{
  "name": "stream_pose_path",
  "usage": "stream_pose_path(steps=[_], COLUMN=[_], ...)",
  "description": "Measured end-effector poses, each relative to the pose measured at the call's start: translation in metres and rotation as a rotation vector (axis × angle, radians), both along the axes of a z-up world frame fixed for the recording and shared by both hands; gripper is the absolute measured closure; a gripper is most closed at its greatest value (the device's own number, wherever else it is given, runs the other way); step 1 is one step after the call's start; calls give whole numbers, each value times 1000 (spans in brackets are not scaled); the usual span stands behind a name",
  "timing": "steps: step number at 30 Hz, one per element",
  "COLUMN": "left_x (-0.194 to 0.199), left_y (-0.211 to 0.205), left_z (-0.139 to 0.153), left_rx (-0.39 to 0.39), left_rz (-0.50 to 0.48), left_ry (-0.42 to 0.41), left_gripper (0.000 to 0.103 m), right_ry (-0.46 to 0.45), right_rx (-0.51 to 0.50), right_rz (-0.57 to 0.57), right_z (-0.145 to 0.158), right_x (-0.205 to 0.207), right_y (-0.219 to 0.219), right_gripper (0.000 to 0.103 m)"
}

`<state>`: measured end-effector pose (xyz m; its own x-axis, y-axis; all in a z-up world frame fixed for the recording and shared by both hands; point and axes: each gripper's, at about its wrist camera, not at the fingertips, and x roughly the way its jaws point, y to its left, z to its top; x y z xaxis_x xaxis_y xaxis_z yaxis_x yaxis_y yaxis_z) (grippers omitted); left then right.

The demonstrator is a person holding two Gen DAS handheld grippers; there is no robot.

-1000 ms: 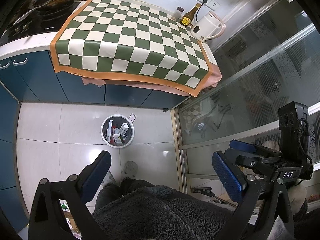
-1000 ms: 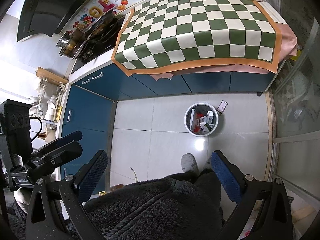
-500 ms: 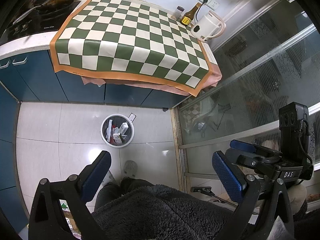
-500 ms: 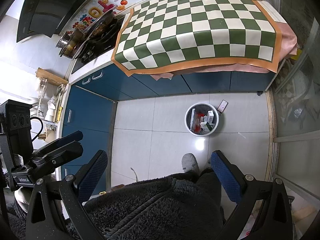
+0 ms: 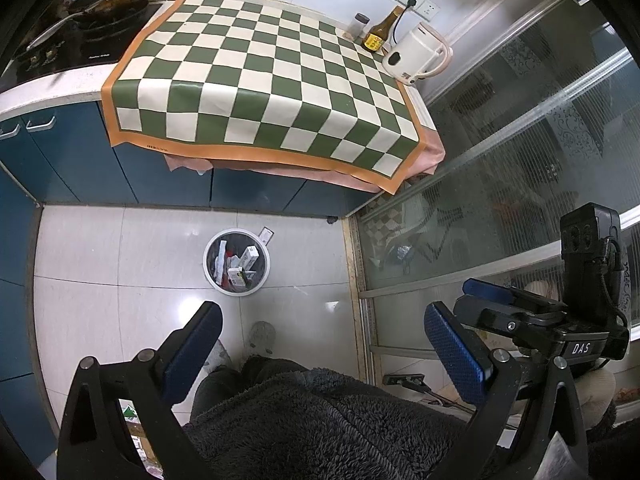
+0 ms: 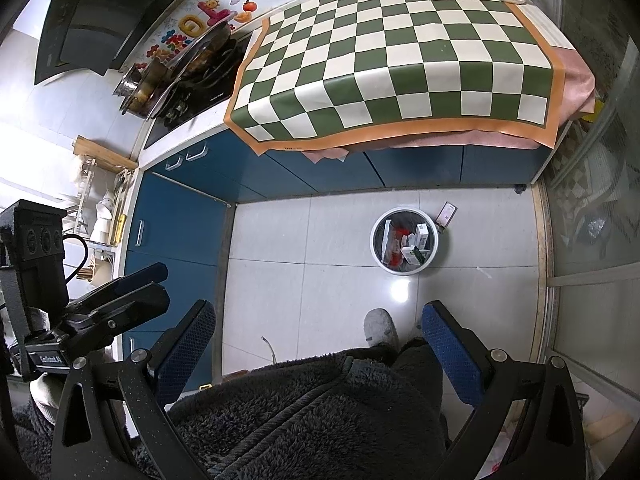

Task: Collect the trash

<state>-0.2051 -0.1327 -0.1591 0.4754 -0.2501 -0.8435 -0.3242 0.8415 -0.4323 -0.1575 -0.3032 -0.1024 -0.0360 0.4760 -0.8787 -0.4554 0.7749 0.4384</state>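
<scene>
A white round trash bin (image 5: pixel 209 258) stands on the tiled floor in front of the blue cabinets. It holds small white boxes (image 5: pixel 249 257) and a red wrapper. The right wrist view shows the same bin (image 6: pixel 376 240) and boxes (image 6: pixel 420 236). A small flat packet (image 5: pixel 266 236) lies on the floor just beyond the bin, also seen as the packet (image 6: pixel 447 213). My left gripper (image 5: pixel 320 340) and right gripper (image 6: pixel 318 332) are both open and empty. They are held high above the floor, over a person's dark fleece garment (image 5: pixel 320 420).
A green-and-white checkered cloth (image 5: pixel 260 80) covers the counter, with a white kettle (image 5: pixel 416 56) and a brown bottle (image 5: pixel 378 36) at its far corner. A pan (image 6: pixel 200 48) sits on the stove. Glass sliding doors (image 5: pixel 500 200) close the right side. A grey slipper (image 6: pixel 380 326) is on the floor.
</scene>
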Motion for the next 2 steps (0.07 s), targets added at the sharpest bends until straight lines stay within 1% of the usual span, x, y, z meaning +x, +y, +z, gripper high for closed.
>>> stream_pose_path(steps=[2], left_x=[0], left_y=[1], left_z=[1], left_rx=[0], left_rz=[-5], left_ry=[-5], left_gripper=[0], right_ry=[0], right_rx=[1], right_rz=[0], right_z=[0], right_x=[0], right_y=[0], right_gripper=[0])
